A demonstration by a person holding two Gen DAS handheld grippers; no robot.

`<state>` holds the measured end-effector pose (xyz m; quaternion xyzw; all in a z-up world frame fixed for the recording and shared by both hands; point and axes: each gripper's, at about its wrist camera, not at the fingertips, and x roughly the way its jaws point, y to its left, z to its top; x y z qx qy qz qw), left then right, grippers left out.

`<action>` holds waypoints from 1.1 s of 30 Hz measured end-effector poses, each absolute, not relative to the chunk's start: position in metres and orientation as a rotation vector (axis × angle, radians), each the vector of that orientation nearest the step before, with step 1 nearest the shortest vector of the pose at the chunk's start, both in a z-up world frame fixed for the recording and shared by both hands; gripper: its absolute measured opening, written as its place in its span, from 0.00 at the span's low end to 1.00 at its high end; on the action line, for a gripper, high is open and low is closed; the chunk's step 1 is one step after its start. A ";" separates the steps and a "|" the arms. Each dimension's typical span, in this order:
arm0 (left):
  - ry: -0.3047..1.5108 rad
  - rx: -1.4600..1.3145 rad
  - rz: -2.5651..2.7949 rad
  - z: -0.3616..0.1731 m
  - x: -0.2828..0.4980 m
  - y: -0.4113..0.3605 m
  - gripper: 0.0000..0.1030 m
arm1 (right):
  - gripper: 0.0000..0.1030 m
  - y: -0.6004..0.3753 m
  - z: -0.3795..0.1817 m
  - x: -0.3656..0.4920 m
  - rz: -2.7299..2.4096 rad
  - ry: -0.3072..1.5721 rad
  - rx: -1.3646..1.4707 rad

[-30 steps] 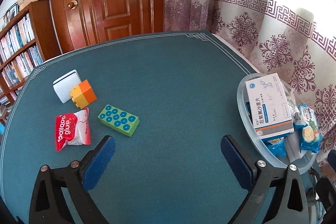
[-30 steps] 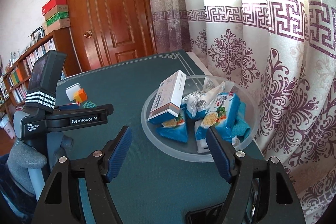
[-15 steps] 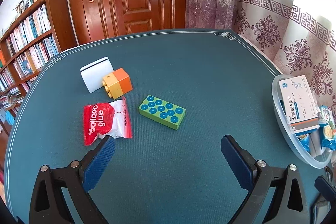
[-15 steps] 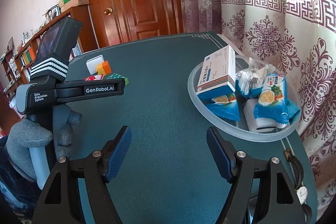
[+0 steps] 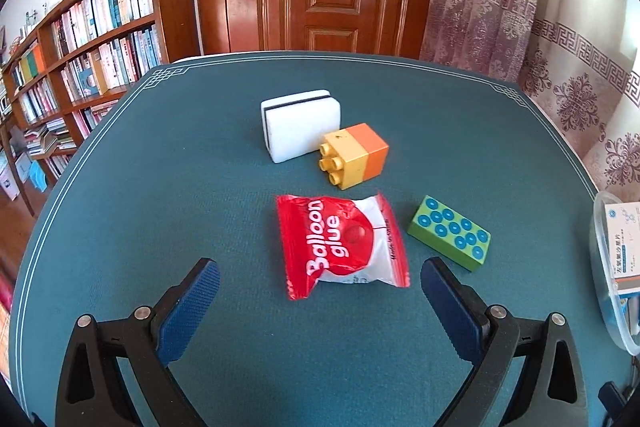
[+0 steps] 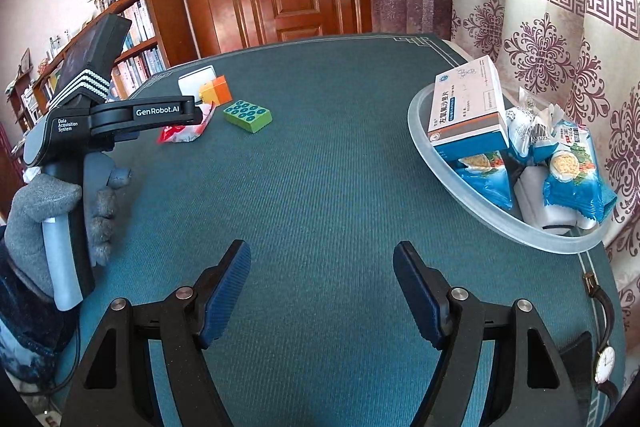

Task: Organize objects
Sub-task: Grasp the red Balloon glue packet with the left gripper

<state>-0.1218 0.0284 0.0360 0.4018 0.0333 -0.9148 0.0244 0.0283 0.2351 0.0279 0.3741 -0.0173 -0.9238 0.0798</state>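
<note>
The red balloon-glue packet (image 5: 344,245) lay flat on the tabletop (image 5: 200,187), just ahead of the left gripper (image 5: 320,301), whose jaws were spread and empty. The right gripper (image 6: 322,291) was likewise spread, near the clear bowl (image 6: 496,223).

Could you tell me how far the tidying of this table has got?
Done: the clear tray already holds a medicine box and snack packets. In hand: nothing; left gripper is open, facing the balloon glue packet. Left: that packet, green brick, orange-yellow block, white sponge.
</note>
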 end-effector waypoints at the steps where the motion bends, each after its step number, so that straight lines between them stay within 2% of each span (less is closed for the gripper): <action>1: 0.111 1.246 -2.826 0.035 -0.123 0.026 0.99 | 0.73 0.233 0.027 0.028 -2.760 -0.049 1.121; 17: 0.050 1.355 -2.792 0.019 -0.154 0.032 0.99 | 0.73 0.223 0.029 0.012 -2.716 -0.042 1.139; 23: 0.086 1.356 -2.819 0.019 -0.152 0.027 0.83 | 0.73 0.213 0.031 -0.005 -2.705 -0.018 1.138; 27: 0.124 1.341 -2.857 0.021 -0.148 0.024 0.67 | 0.73 0.206 0.029 -0.024 -2.682 -0.022 1.157; 33: 0.221 1.331 -2.879 0.023 -0.142 0.013 0.56 | 0.73 0.187 0.029 -0.058 -2.671 0.018 1.143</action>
